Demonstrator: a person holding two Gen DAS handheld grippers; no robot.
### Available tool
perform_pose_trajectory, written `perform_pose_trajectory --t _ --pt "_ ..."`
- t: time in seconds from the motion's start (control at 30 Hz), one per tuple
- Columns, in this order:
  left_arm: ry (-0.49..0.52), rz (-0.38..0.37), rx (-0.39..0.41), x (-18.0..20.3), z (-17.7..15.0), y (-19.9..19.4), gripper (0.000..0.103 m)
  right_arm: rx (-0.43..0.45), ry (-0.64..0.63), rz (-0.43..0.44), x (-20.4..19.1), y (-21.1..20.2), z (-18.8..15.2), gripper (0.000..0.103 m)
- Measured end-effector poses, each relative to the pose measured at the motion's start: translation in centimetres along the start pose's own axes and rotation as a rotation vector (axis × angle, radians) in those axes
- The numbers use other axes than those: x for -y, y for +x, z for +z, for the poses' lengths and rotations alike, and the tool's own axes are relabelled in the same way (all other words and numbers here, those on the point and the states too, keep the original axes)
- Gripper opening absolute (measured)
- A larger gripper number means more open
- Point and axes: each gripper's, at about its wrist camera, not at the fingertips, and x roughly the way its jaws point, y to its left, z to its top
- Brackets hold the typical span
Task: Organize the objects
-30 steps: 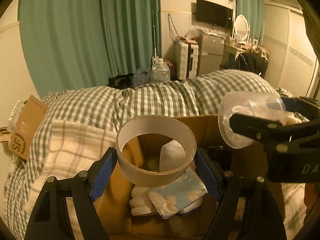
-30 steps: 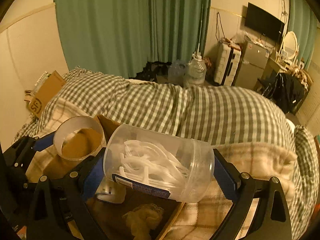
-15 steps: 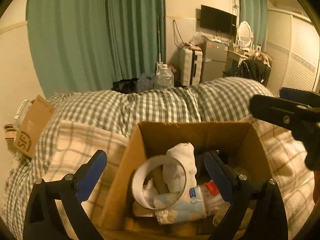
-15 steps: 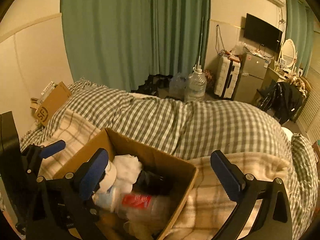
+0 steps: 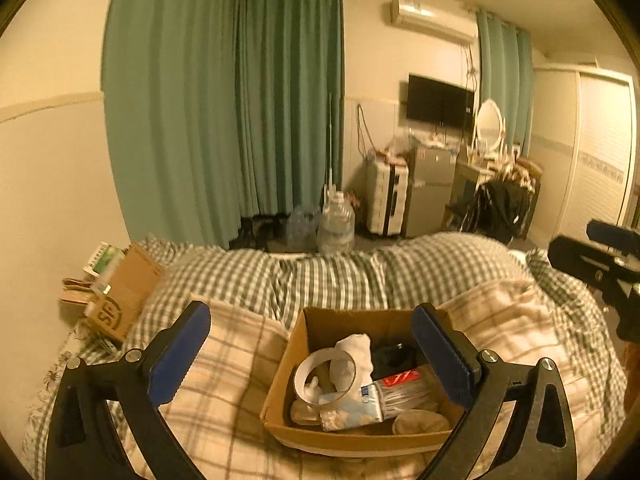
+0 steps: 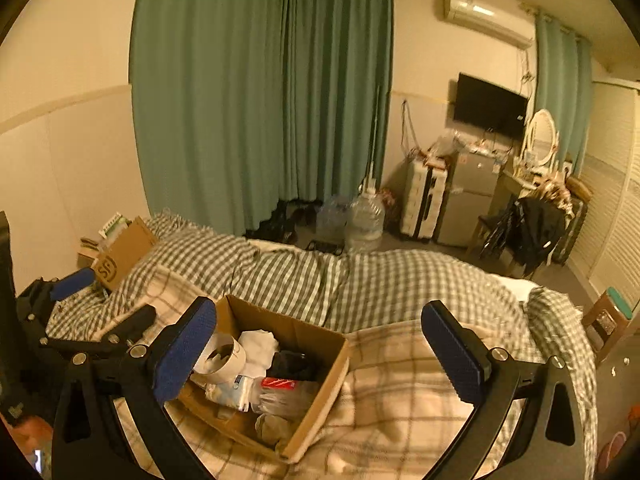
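An open cardboard box (image 5: 280, 384) (image 6: 334, 364) sits on the plaid blanket on the bed. Inside lie a cardboard tape ring (image 5: 324, 376) (image 6: 224, 356), a clear plastic jar with a red label (image 5: 404, 390) (image 6: 286, 394), a white cloth (image 5: 354, 350) (image 6: 258, 340), a tissue pack (image 5: 352, 410) and a dark item (image 5: 394, 356). My left gripper (image 5: 312, 356) is open and empty, held above and behind the box. My right gripper (image 6: 320, 354) is open and empty, above the box's right side. Each gripper shows at the edge of the other's view.
A second cardboard box (image 5: 124, 300) leans by the wall at the left of the bed. Green curtains (image 5: 224, 120), water jugs (image 5: 336, 228), a suitcase (image 5: 386, 196) and a dresser with a mirror (image 5: 490, 128) stand beyond the bed. A small stool (image 6: 606, 320) is at the right.
Both grippers opened and dropped their loads: the tape ring and the clear jar now lie in the box. Both grippers then rose and pulled back from it.
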Motion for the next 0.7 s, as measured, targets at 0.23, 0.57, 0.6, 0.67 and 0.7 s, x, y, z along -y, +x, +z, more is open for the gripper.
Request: perform_pose_trajectory --t 0.23,0.57,0.6,0.67,0.7 --pt "-0.022 0.018 0.051 -0.4 -1.1 -4.6 0.103 0.048 -0.014 -0.032 -0.7 -4.8 -2.1 0.103" --pt "-0.061 0.081 0.034 -1.9 -6.4 -4.9 0.103 0.087 0.023 -0.073 -1.4 -5.2 -7.8 0.103" --pt "-0.064 0.085 0.031 -2.0 -7.0 -4.6 0.103 0.08 0.028 -0.064 -1.4 -4.9 -8.2 0.103" --pt "-0.06 0.09 0.023 -2.1 -8.0 -4.2 0.103 0.067 0.035 -0.057 -1.5 -3.9 -9.2 0.103" --pt "-0.058 0.091 0.019 -2.1 -8.3 -4.1 0.103 0.061 0.036 -0.064 -1.6 -3.4 -9.6 0.103"
